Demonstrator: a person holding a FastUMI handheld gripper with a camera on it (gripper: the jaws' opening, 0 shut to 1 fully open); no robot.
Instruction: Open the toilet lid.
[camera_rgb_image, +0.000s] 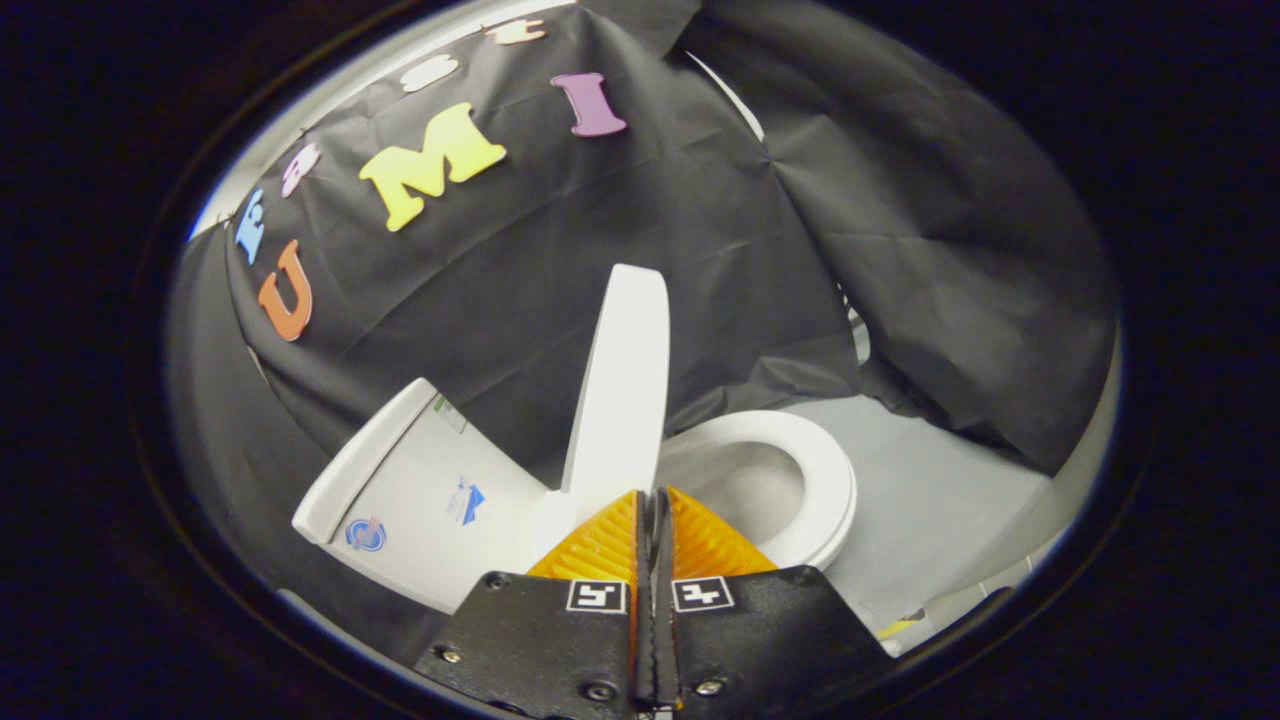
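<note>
A toilet lid (622, 385) stands raised on edge above its hinge, rising from just ahead of the gripper (652, 497) toward the black cloth wall (620, 230) behind it. The gripper's two orange fingers (600, 545) are pressed together with no gap between them and nothing held; their tips sit at the lid's lower end, near the hinge, though whether they touch it cannot be told. The lid's long axis runs nearly vertical, with a slight lean; its free end points up and its broad face is seen almost edge-on. The tank (420, 490) lies to one side of the lid and the open seat ring (800, 480) and bowl to the other, on a pale floor (940, 500). Judging from this pose, the task looks close to done, but the lid appears not yet to rest against the tank. If released or nudged here, it could tip back toward the seat and slam; a push too low, by the hinge, might slip off its smooth edge.
</note>
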